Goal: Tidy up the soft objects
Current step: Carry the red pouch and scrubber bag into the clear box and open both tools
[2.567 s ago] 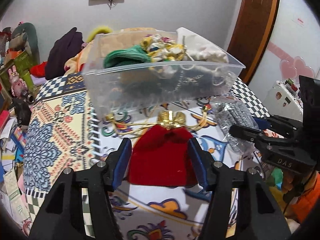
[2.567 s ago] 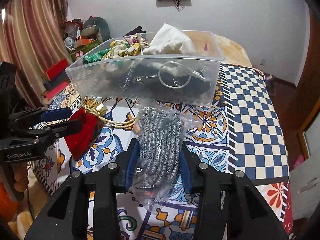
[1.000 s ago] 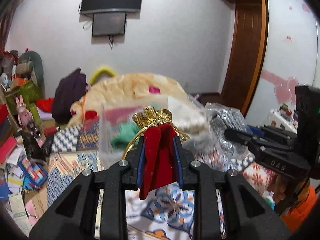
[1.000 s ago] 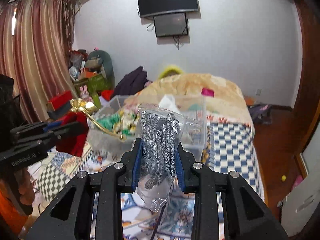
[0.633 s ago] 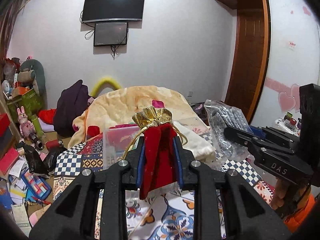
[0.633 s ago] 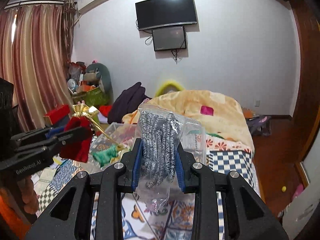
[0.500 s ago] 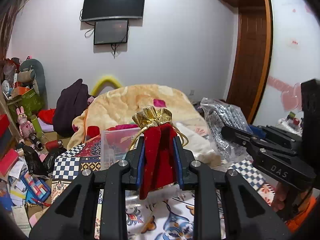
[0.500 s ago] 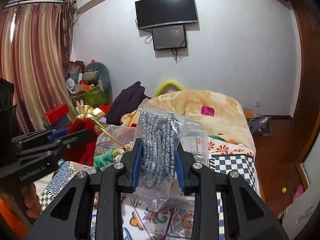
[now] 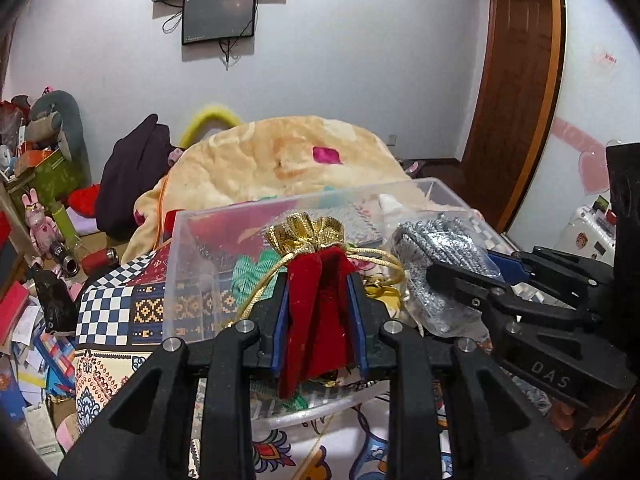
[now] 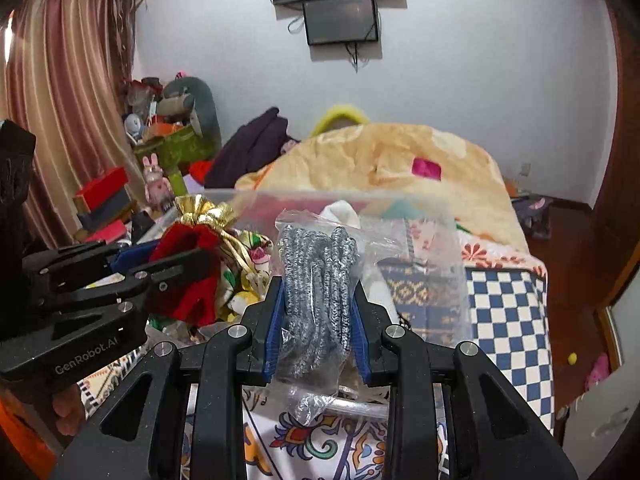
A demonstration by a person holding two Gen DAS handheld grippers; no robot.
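Since the frame half a second back, both grippers have been tipped down toward the clear plastic bin [image 9: 208, 276], which now fills the centre of each view instead of sitting low behind the held items

Left gripper [image 9: 319, 316]: clenched on the red velvet pouch [image 9: 316, 312], held upright at frame centre between the blue pads [image 9: 280, 320]. Gold ruffled top [image 9: 306, 232] stands clear above the fingers; gold drawstring [image 9: 260, 292] loops down to the left. Pouch is seen in front of the bin's near wall, over the bin's contents

Right gripper [image 10: 318, 328]: clamped on the bagged grey knitted gloves [image 10: 316, 292], centre of frame, loose plastic hanging below the fingers. Same bundle is seen at centre right of the left view [image 9: 444, 248], beside the pouch, just above the bin's right end

Bin contents noted: green fabric [image 9: 256, 276], white cloth [image 10: 340, 214]. Patterned tablecloth [image 10: 508, 320] beneath. Peach blanket [image 9: 288, 160] heaped behind, wall screen [image 10: 340, 24] at upper centre
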